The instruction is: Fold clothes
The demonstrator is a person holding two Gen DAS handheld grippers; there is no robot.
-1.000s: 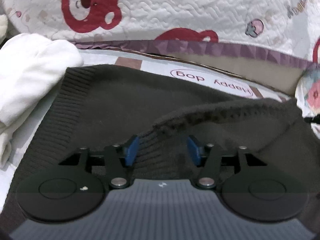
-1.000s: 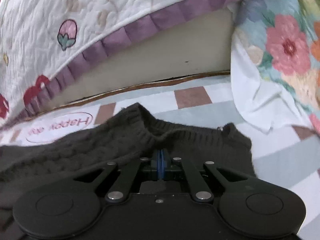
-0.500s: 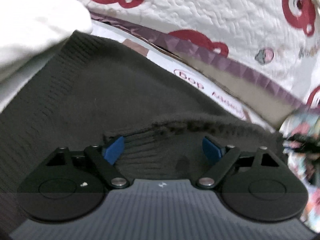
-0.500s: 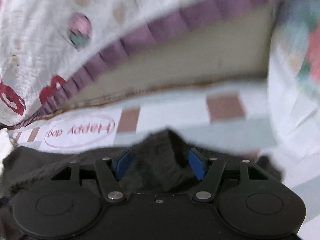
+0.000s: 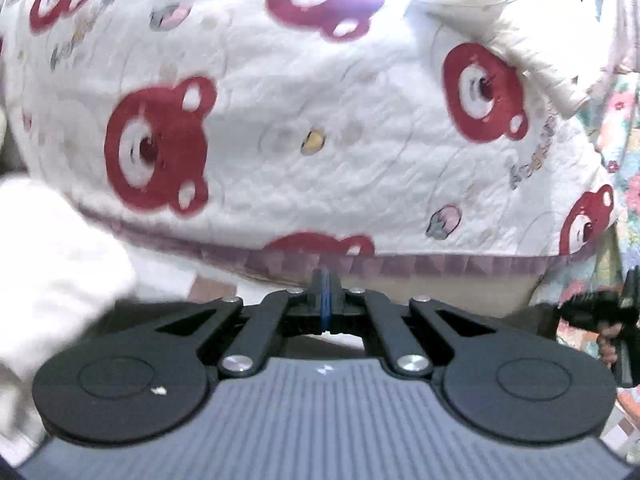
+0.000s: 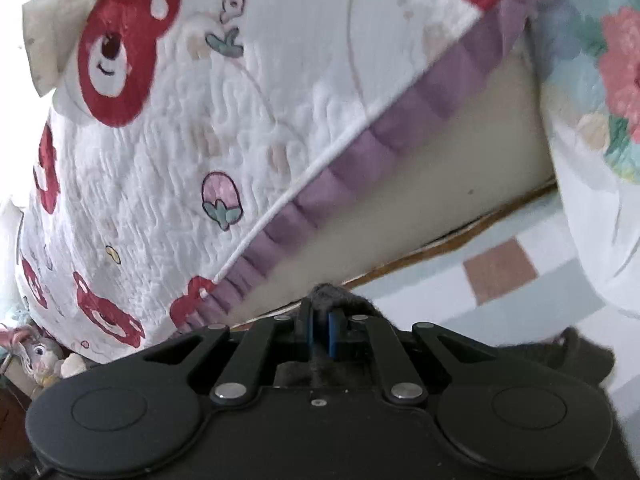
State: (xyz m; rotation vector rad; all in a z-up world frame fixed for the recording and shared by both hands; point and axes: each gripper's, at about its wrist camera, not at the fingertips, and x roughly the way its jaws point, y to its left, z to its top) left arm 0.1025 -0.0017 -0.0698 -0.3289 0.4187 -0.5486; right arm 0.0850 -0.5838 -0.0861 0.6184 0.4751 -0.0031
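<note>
My right gripper (image 6: 320, 332) is closing its jaws, and the blue pads press on a tuft of the dark knitted sweater (image 6: 338, 300) that pokes up above them. More of that sweater (image 6: 580, 354) hangs to the right, lifted off the checked sheet. In the left wrist view my left gripper (image 5: 325, 300) is shut, its blue pads pressed flat together, and no cloth shows between them. Dark sweater cloth (image 5: 532, 318) shows only low behind its linkage. The rest of the sweater is hidden under both gripper bodies.
A white quilt with red bears (image 5: 320, 140) and a purple frill (image 6: 360, 152) rises close ahead. A white garment (image 5: 52, 264) lies at the left, floral fabric (image 6: 600, 100) at the right. A person's fingers (image 5: 606, 346) hold a black handle at the right edge. The checked sheet (image 6: 500, 276) lies below.
Both grippers stood open over the sweater's edge half a second ago and have since shut. Both have risen and tilted up, so the quilt fills the views and the sweater has dropped low.
</note>
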